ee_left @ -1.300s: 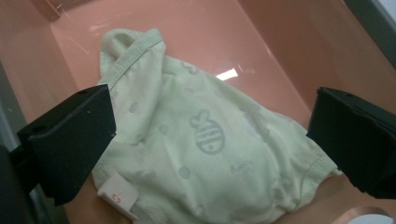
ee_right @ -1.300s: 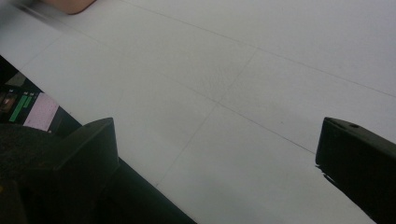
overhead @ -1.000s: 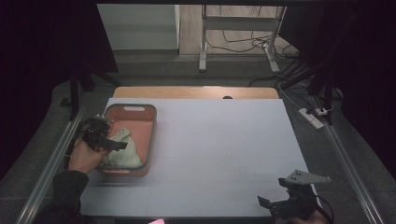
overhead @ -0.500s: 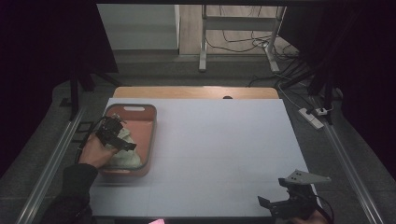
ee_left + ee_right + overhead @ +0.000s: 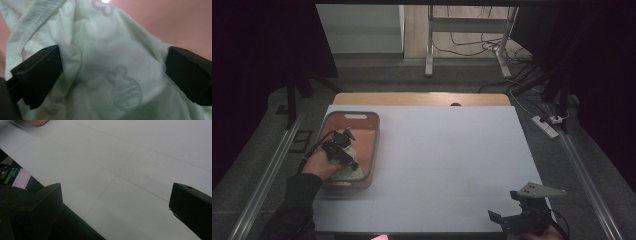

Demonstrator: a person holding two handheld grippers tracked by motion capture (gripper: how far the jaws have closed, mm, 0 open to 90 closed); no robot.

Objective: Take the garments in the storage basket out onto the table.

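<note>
Cloth [image 5: 110, 75] | half hidden under left tool [image 5: 343, 150] | in bin [image 5: 373, 131]

One salmon-pink plastic basket [image 5: 371, 131] sits on one white worktop [image 5: 452, 160]. One pale green printed cotton cloth [image 5: 112, 62] lies inside it. Two black handheld grippers: left [image 5: 343, 148], right [image 5: 512, 220].

the left gripper [image 5: 343, 150] is black, with a dark cable that loops from its body. its two jaws are flat black blocks with small round holes near the top edge. the left sleeve [image 5: 294, 210] is dark. the right gripper [image 5: 512, 220] is also black and has a grey three-cornered plate on top, with small holes in it. its jaws are the same matte black blocks.
</note>
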